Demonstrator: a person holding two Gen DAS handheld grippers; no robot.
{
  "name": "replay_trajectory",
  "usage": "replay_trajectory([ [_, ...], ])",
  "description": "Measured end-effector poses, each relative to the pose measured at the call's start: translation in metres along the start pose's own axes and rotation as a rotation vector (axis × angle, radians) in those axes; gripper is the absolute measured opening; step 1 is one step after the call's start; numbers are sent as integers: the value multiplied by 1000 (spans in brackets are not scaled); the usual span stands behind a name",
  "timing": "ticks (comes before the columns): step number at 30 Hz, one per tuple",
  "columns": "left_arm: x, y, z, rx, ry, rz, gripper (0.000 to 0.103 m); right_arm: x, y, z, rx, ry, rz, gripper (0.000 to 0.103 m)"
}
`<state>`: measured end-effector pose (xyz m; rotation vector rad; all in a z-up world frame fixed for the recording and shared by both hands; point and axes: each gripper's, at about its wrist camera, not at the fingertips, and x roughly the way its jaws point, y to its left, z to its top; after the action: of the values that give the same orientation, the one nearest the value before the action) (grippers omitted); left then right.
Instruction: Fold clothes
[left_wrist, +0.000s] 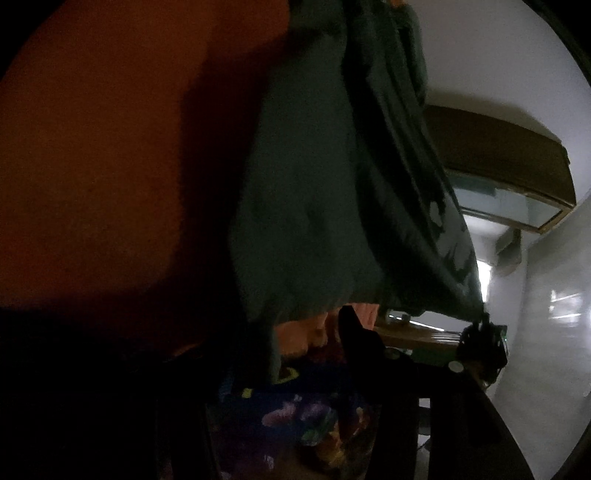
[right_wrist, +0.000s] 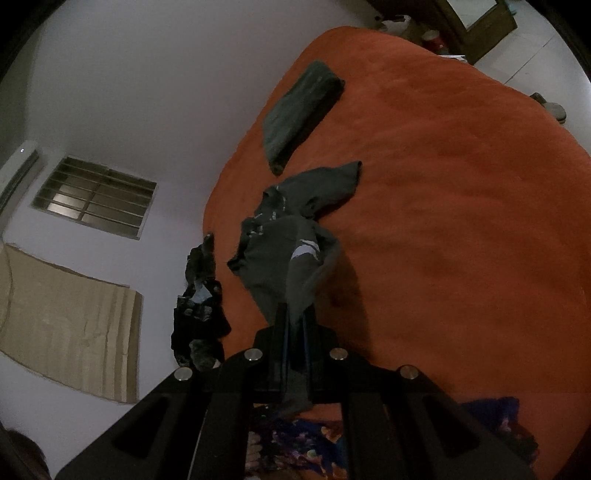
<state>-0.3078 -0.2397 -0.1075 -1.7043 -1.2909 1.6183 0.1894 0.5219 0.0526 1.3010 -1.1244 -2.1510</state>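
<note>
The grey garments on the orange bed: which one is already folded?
The folded garment far from the right tool, a neat rectangle; the other grey garment hangs crumpled from that tool.

Left wrist view dark and smeared throughout. Left gripper mostly lost in shadow under the hanging dark green garment, so jaws unreadable. Upper part of that garment cut off by the top edge. Patterned cloth below too dim to identify. Right wrist view: garment hem pinched inside the right gripper, grip point buried in cloth. Bottom-left corner cropped on something dark and rounded. Small items beyond the bed too tiny to name.
</note>
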Motion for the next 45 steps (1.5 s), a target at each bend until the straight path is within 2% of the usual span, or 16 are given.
replay_trajectory([
  [2,1,4,0,4,-7,27,50,0,-1,0,-5,5,3,6],
  [6,-1,9,1,-32,-37,3,49,2,-10,-1,5,13,4,6],
  [7,-1,10,2,-38,-50,-3,44,2,-12,-1,7,15,5,6],
  [8,-2,12,2,-44,-63,-8,17,3,-14,-1,10,17,5,6],
  [9,-6,9,3,-43,-83,-17,0,4,-16,-2,14,18,3,6],
  [13,-49,-28,14,12,-202,-80,1,10,-25,-3,36,28,-13,6],
  [19,-117,-87,32,101,-379,-182,1,7,32,18,-28,-10,100,6],
  [20,-136,-106,35,128,-407,-203,1,7,42,22,-39,-17,120,6],
  [28,-264,-289,14,312,-629,-206,1,3,121,52,-129,-71,279,6],
  [34,-359,-426,-2,451,-794,-207,1,-74,261,68,-281,-273,392,6],
  [38,-413,-506,-28,510,-901,-199,1,-137,332,70,-316,-392,422,6],
  [41,-430,-540,-45,515,-936,-168,1,-162,359,68,-326,-425,411,6],
  [45,-427,-551,-41,478,-929,-115,1,-191,392,65,-338,-463,392,6],
])
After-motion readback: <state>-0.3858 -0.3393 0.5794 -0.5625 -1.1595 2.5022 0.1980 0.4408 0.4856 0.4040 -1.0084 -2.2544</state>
